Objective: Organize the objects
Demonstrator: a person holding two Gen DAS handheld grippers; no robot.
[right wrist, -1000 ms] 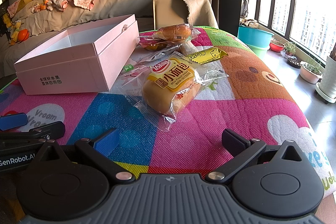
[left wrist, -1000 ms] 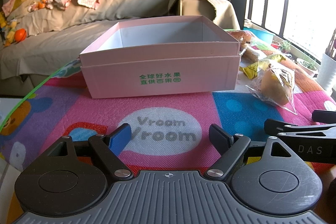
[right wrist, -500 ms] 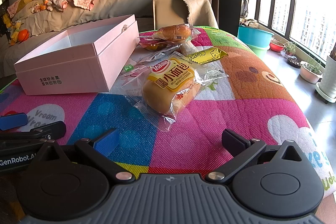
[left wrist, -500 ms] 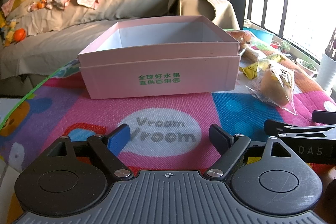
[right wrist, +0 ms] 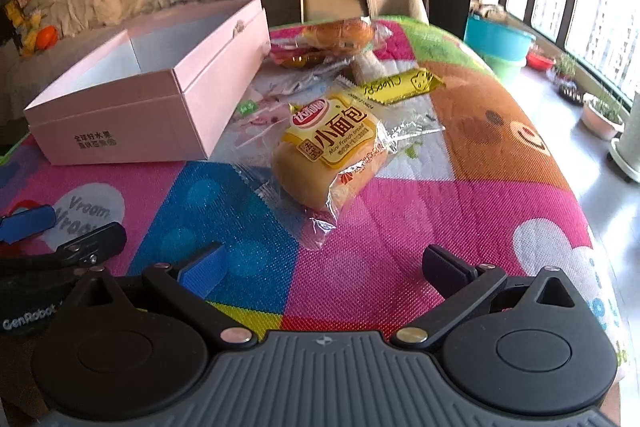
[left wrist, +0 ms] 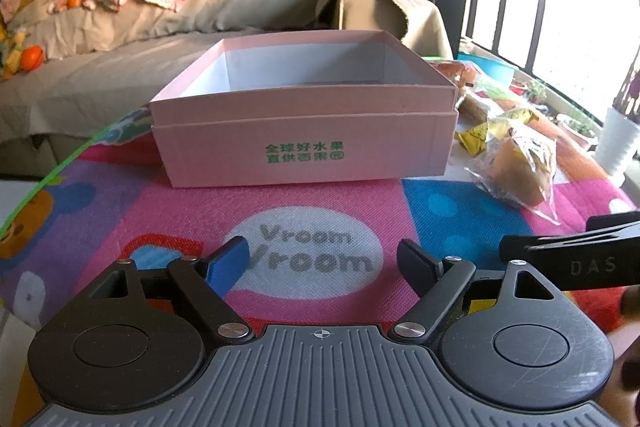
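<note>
A wrapped bread bun (right wrist: 328, 151) lies at frame centre on a colourful play mat (right wrist: 420, 211), directly ahead of the right gripper (right wrist: 326, 267), whose jaws are spread wide and empty. Its long axis runs diagonally, lower left to upper right. An open pink box (right wrist: 160, 99) sits upper left, near the bun. The left gripper (left wrist: 322, 259), also wide and empty, faces the box. Bare mat surrounds the bun's near side.
</note>
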